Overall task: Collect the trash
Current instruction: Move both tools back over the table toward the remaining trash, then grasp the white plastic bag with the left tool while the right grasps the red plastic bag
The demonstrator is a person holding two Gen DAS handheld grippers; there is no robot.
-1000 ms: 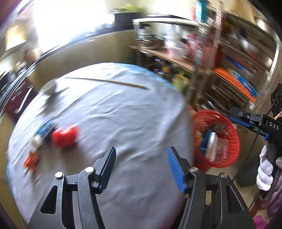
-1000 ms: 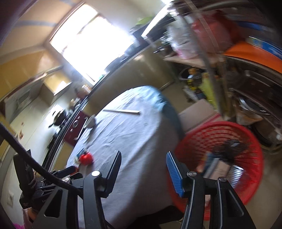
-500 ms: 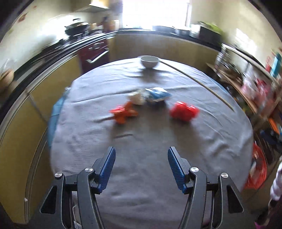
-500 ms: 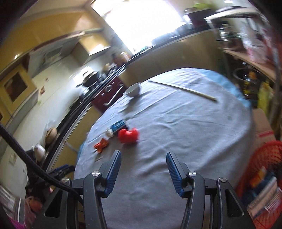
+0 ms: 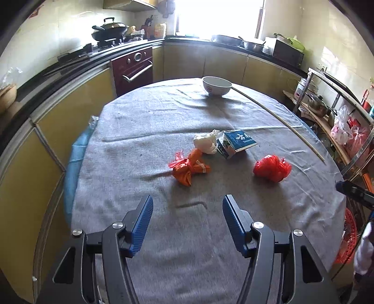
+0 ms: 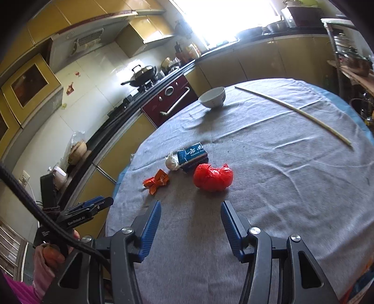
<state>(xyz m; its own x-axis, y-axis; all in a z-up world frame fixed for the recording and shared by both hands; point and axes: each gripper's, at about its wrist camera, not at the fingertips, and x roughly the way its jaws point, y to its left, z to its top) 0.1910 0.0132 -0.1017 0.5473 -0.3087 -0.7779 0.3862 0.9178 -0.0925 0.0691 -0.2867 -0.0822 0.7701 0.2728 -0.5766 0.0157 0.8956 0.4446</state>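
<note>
Red bag [image 6: 213, 177] sits mid-frame just ahead of your right gripper [image 6: 190, 225], so take it first; both grippers' jaws released, empty; left gripper [image 5: 187, 224] faces orange wrapper [image 5: 189, 168].

Daylight floods through the window [image 5: 217, 16], which is blown out to pure white in both views. It throws soft shadows toward the camera across the table [image 5: 163, 117]. Both pictures are sharp; fisheye bending curves the cabinets, and corners darken to black.
</note>
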